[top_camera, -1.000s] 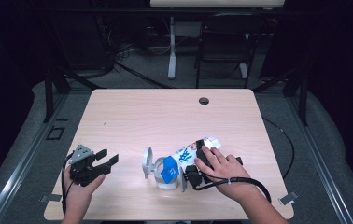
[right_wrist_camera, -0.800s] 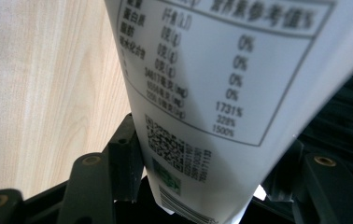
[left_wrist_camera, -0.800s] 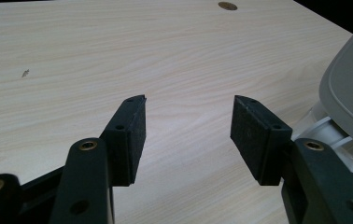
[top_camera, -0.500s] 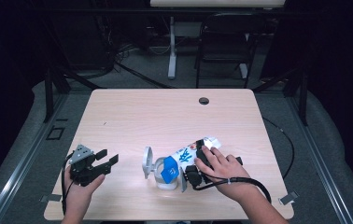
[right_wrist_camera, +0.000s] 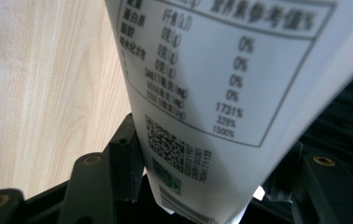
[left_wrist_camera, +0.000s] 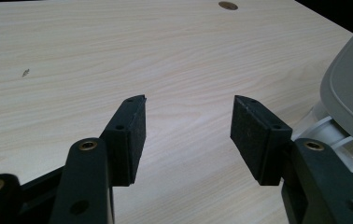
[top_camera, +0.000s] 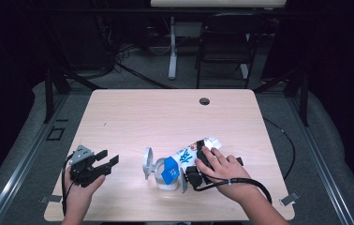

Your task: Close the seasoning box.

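Worktop of pale wood, bare across the upper half of the high view apart from a small dark hole near the far edge. At lower left, left gripper held low, released, jaws spread wide with nothing between them (same wide gap over bare wood in the left gripper view). Just right of it in that view, at the right edge, a grey lid of a white container. At lower centre of the high view, white container with its round lid flipped up on the left side. Leaning onto it from the right, a white pouch with blue print, tilted, its sealed end toward centre right. At lower right, right gripper clenched on the pouch; in the right gripper view, printed label pinched between both jaws.

Probably pouring from pouch into container. Best done by keeping the pinch firm, raising the sealed end slowly, holding the pouch mouth over the opening, and steadying the container with the free gripper against tipping.
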Demonstrator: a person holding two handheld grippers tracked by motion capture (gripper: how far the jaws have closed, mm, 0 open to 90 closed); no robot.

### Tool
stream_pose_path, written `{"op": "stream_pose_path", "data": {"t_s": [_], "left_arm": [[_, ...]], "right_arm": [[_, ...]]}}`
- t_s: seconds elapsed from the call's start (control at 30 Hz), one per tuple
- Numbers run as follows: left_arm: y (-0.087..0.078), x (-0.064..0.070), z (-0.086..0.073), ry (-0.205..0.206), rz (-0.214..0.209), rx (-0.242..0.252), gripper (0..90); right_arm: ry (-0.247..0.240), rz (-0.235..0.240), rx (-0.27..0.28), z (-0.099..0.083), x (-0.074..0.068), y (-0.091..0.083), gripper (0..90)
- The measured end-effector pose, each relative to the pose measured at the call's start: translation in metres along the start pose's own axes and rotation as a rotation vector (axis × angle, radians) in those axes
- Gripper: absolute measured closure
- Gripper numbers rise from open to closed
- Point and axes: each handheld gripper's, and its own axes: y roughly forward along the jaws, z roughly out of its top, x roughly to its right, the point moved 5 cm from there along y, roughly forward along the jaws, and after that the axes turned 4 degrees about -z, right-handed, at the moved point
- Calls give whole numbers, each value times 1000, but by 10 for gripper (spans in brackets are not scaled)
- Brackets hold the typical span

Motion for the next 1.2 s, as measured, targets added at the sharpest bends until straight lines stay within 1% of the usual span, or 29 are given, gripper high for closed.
{"op": "stream_pose_path", "data": {"t_s": [0.27, 0.37, 0.4, 0.43, 0.47, 0.63, 0.97, 1.0, 1.03, 1.07, 1.1, 1.13, 1.17, 1.2], "left_arm": [[0, 0, 0, -1, -1, 3, 458], [0, 0, 0, 0, -1, 3, 458], [0, 0, 0, 0, 0, 3, 458], [0, 0, 0, 0, 0, 3, 458], [0, 0, 0, 0, 0, 3, 458], [-1, -1, 1, 0, 0, 3, 458], [-1, 0, 1, 3, 0, 2, 458], [-1, 0, 1, 3, 0, 2, 458], [-1, 0, 0, 0, 0, 3, 458], [-1, 0, 0, 0, 0, 3, 458], [0, 0, 0, 0, 0, 3, 458], [0, 0, 0, 0, 0, 2, 458], [0, 0, 0, 0, 0, 2, 458], [0, 0, 0, 0, 0, 2, 458]], "right_arm": [[-2, 0, -3, 0, 0, 0, 434], [-2, 0, 5, 0, 0, 0, 435], [-5, -3, -2, 0, 1, 0, 435], [0, -1, 5, 0, 0, 0, 436], [-2, -2, -3, 0, 1, 0, 436], [-2, -2, -6, 0, 0, 0, 437], [0, -1, -2, 0, 0, 0, 438], [-1, -3, -2, 0, 0, 0, 438], [-23, -10, -23, 0, 2, -2, 437], [24, 2, 25, 1, -2, 2, 438], [45, 7, 46, 1, -3, 4, 438], [8, -1, 10, 1, 0, 1, 438], [-3, -3, -3, 0, 0, 0, 438], [1, -2, 4, 0, 0, 0, 437]]}}
